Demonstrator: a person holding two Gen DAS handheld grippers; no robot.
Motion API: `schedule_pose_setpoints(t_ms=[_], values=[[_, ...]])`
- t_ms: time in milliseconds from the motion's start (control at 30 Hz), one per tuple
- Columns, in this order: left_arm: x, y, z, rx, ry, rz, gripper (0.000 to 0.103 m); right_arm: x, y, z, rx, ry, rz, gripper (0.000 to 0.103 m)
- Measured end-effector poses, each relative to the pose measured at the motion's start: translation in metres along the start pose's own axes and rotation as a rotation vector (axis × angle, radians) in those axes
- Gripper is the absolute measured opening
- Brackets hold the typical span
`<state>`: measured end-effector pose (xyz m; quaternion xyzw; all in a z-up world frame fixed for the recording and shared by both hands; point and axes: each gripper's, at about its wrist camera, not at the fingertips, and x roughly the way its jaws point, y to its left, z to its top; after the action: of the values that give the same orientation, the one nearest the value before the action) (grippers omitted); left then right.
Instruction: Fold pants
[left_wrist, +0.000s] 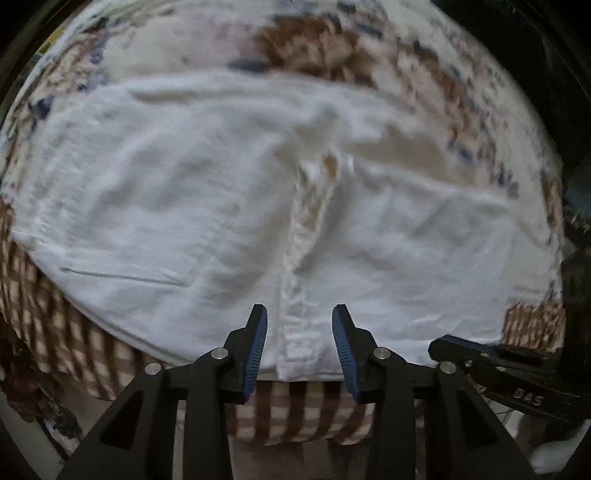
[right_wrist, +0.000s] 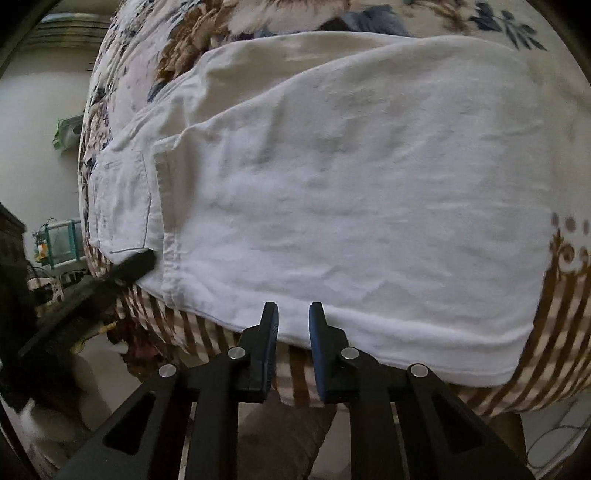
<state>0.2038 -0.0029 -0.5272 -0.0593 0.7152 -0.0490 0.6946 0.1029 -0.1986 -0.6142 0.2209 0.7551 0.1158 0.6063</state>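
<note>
White pants (left_wrist: 177, 192) lie spread on a bed, with a raised seam strip (left_wrist: 299, 258) running toward me. My left gripper (left_wrist: 299, 314) hovers straight above the near end of that strip. Its blue pads are apart and hold nothing. In the right wrist view the pants (right_wrist: 351, 184) lie folded over, a pocket (right_wrist: 122, 199) showing at the left. My right gripper (right_wrist: 293, 310) sits at the pants' near edge with only a narrow gap between its pads; no cloth is pinched. Each gripper shows in the other's view: the right gripper (left_wrist: 447, 345) and the left gripper (right_wrist: 146, 258).
The bedspread is floral (left_wrist: 314, 44) on top and brown-checked (left_wrist: 295, 413) where it drops over the near edge. Pale floor (right_wrist: 37, 110) lies left of the bed, with a small teal stand (right_wrist: 62, 240) and clutter beside it.
</note>
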Motion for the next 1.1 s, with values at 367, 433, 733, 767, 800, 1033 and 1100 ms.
schedule_pose_setpoints(t_ms=[367,433,733,767,800,1033,1100], values=[[0.033,0.011,0.01,-0.117,0.071,-0.033,0.041,0.026,-0.01,0.012,0.127,0.083,-0.105,0.006],[0.011,0.023,0.022,-0.174,0.029,-0.061,0.045,0.017,-0.007,0.017,0.135,0.074,-0.115,0.016],[-0.033,0.105,0.035,-0.406,-0.12,-0.017,0.091,-0.063,0.018,0.089,0.083,-0.223,-0.117,0.02],[-0.032,0.109,0.04,-0.408,-0.134,0.021,0.091,-0.056,0.021,0.106,0.07,-0.201,-0.114,0.017],[-0.031,0.114,0.04,-0.411,-0.143,0.042,0.091,-0.042,0.022,0.124,0.055,-0.149,-0.106,0.012],[-0.019,0.147,0.038,-0.49,-0.165,0.094,0.091,-0.009,-0.001,0.181,0.227,-0.198,-0.092,0.0],[-0.02,0.157,0.032,-0.511,-0.161,0.087,0.091,-0.012,-0.006,0.179,0.286,-0.205,-0.055,0.001]])
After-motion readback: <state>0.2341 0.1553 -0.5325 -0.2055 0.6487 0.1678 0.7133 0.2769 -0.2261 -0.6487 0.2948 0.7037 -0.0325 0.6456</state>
